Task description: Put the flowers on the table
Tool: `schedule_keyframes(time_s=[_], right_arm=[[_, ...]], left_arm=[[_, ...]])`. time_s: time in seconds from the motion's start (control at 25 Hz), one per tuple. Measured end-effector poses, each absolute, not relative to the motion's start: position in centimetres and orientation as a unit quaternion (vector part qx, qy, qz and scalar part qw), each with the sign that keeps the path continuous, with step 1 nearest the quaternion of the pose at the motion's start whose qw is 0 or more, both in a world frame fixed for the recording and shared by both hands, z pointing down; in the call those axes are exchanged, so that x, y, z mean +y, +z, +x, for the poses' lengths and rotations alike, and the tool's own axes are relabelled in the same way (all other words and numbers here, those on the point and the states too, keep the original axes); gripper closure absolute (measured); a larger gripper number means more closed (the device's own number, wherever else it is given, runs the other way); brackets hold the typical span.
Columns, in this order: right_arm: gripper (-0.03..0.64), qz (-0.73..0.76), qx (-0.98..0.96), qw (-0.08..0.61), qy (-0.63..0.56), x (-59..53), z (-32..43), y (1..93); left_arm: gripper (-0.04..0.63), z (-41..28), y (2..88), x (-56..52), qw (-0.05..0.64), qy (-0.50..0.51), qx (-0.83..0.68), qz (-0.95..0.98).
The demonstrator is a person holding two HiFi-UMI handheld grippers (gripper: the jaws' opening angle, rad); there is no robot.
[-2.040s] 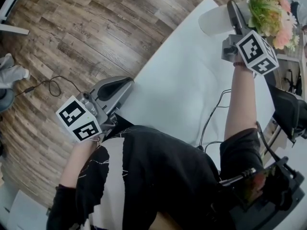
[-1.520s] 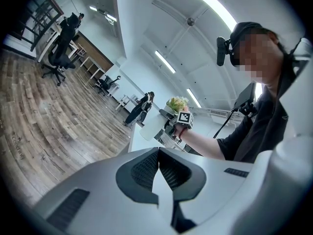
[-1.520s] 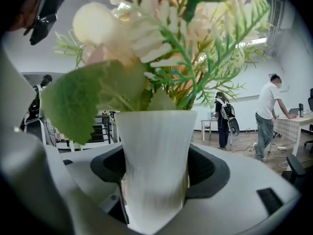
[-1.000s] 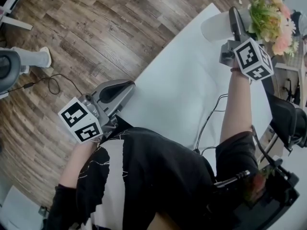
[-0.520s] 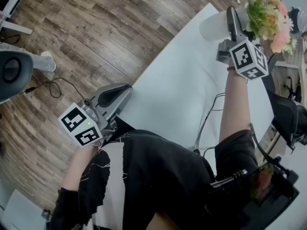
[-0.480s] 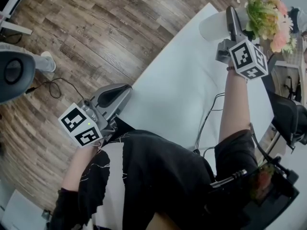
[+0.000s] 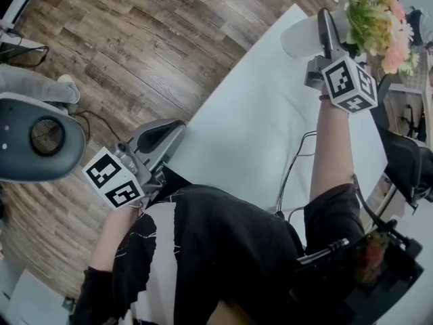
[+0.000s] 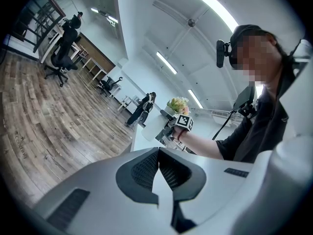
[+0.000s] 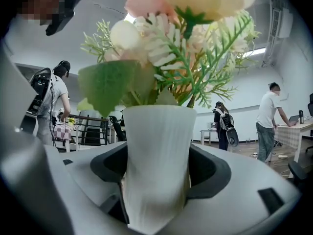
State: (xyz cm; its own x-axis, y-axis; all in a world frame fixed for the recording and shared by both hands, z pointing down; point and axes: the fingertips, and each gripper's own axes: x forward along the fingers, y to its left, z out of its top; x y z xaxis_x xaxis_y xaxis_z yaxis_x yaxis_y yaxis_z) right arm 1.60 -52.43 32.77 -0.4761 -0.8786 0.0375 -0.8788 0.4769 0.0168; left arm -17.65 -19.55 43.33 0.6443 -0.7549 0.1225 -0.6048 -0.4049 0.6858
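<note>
Right gripper (image 9: 159, 173) is gripping the white ribbed vase (image 9: 156, 146). The jaws are standing wide apart, one dark pad pressing on each flank of the vase's lower body. In the right gripper view the vase is filling the gap between the jaws, its base nearest the camera and its mouth pointing away. The flowers (image 9: 188, 31) are rising out of that mouth past the jaw tips: pink and cream blooms, green leaves and fern-like sprigs. None of the blooms are touching the jaws. In the head view the right arm is reaching forward, with the marker cube (image 7: 348, 83) sitting just behind the jaws. The vase is showing over the far corner of the white table (image 7: 257, 127), and the bouquet is spilling beyond the table's far edge. Whether the vase base is touching the tabletop cannot be told from any view. Left gripper (image 8: 157, 163) is hanging near the person's left side, by the near edge of the table and over the wood floor (image 7: 135, 39), well apart from the vase. Its jaws are pressing together with nothing between them. A thin dark cable (image 7: 298, 161) is trailing across the table near the right forearm.
</note>
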Motion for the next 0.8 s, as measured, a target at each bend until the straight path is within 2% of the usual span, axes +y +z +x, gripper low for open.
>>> schedule_keyframes(time_s=[0.8], right_arm=[[0.259, 0.524, -0.849, 0.067, -0.002, -53.2, 1.3, 34.1]], left_arm=[[0.581, -18.8, 42.2, -21.4, 0.359, -0.105, -0.395, 0.84]])
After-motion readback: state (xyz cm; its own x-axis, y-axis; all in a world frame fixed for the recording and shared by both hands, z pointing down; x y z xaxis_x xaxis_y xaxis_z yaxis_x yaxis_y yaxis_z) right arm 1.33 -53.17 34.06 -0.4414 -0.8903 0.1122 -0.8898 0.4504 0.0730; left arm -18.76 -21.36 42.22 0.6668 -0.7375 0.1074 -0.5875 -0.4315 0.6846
